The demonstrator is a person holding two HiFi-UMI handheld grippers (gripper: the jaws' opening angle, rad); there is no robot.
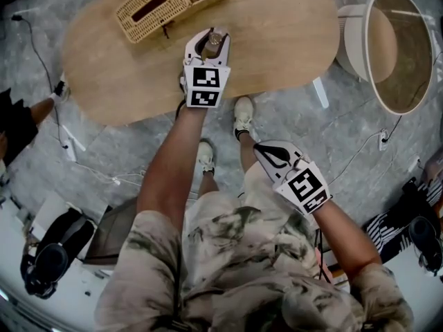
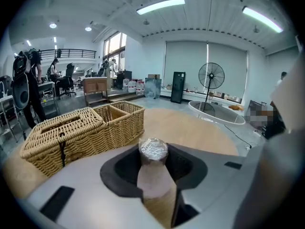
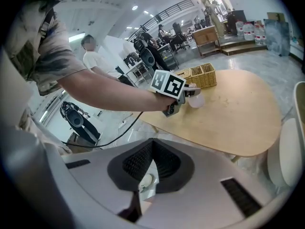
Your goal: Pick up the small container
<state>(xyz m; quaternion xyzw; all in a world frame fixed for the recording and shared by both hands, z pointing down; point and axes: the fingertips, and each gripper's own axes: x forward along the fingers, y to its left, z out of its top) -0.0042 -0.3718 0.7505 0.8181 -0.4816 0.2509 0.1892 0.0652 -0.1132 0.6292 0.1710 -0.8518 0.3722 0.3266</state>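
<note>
A small tapered container [image 1: 212, 43] [image 2: 153, 175] with a crinkled foil top stands on the oval wooden table [image 1: 277, 40] [image 2: 200, 128], just in front of a wicker basket [image 1: 156, 5] [image 2: 71, 132]. My left gripper [image 1: 210, 39] [image 2: 155, 180] reaches over the table's near edge, and its jaws press on both sides of the container's body. From the right gripper view the container [image 3: 196, 99] shows as a pale cup at the left gripper's [image 3: 183, 92] tip. My right gripper [image 1: 266, 151] [image 3: 145, 175] hangs low beside the person's right leg, off the table, shut and holding nothing.
A round white chair [image 1: 394, 47] stands to the right of the table. Cables [image 1: 97, 175] run across the grey floor on the left, near a black backpack [image 1: 52, 258]. The person's feet [image 1: 242, 116] are at the table's near edge. A standing fan [image 2: 211, 75] is far behind.
</note>
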